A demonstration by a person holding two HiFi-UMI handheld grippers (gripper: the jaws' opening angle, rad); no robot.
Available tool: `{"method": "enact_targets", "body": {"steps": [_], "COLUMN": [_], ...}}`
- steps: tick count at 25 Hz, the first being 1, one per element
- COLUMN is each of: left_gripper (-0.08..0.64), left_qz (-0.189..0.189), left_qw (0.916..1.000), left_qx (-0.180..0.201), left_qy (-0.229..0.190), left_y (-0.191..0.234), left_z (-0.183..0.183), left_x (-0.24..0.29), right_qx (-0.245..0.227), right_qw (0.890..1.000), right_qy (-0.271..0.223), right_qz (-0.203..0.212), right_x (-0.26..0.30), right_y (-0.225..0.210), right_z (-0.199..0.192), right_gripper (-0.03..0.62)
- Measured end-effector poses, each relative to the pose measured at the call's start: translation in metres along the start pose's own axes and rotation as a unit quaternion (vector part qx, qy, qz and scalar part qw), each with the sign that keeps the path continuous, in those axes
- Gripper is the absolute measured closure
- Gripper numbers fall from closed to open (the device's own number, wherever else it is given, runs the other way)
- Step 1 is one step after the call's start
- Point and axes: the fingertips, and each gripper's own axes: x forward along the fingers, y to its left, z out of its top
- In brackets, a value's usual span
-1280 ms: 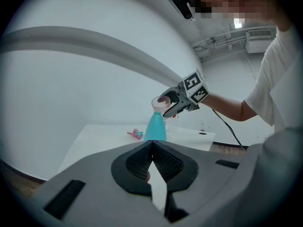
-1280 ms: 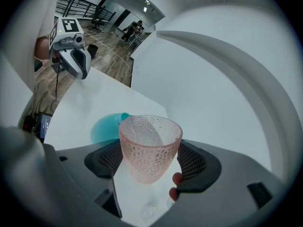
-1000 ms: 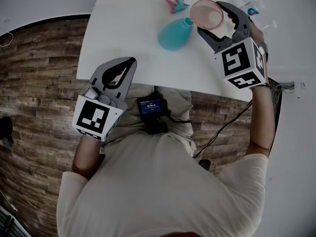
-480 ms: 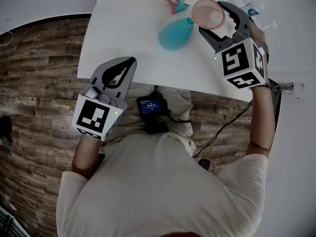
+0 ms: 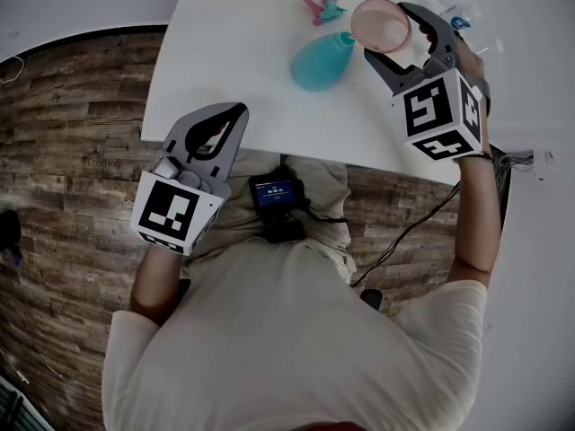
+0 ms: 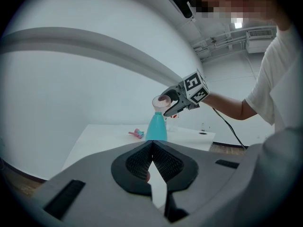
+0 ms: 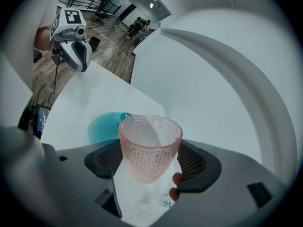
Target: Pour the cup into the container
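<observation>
cup: pink dimpled cup [image 5: 380,23], upper right of the head view, hanging just over the neck of the teal container [image 5: 319,61]
right gripper: the right gripper [image 5: 387,30] is clamped on the cup, one pad on each side of the wall, jaws spread wide because the cup is wide
left gripper: the left gripper [image 5: 235,111] is lower left, off the table [image 5: 234,52] edge, jaws pinched together with nothing in them
contents: we can't see any liquid in the cup in the right gripper view, it looks see-through
handling: we reckon it's light, thin and stiff, maybe brittle; the dimples should help the pads bite
where to grab: mid-wall like now seems right to us, since the taper could let it slip downward
watch out: the container neck is narrow, so we'd tip slowly
</observation>
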Motion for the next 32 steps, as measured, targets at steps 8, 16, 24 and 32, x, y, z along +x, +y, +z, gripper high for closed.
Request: {"method": "enact_targets", "body": {"steps": [8,16,24,32], "left_gripper": [0.548,0.548,0.548,0.548], "left_qz": [0.001,0.002,0.003,0.003], "left_qw": [1.0000,1.0000,1.0000,1.0000], "left_qx": [-0.004,-0.002,-0.001,0.000], "left_qy": [0.002,0.000,0.001,0.002], "left_y": [-0.0001,0.0011,0.0019,0.0007], "left_z": [-0.0001,-0.0019,-0.0034,-0.0039], "left_x": [-0.0007,-0.0014,-0.0026,-0.0028], "right_qx": [-0.006,-0.013,-0.020,-0.026], "right_qw": [1.000,1.000,1.000,0.999], "right_qy": [0.003,0.006,0.011,0.013], "right_qz": [-0.006,-0.012,-0.018,-0.023], "right_x": [-0.0009,-0.0010,-0.0007,-0.0022], "right_y": [-0.0028,-0.0045,-0.0055,-0.0061], "right_z": [-0.0005,0.0004,-0.0012,-0.0021], "right_gripper": [0.232,0.232,0.232,0.232]}}
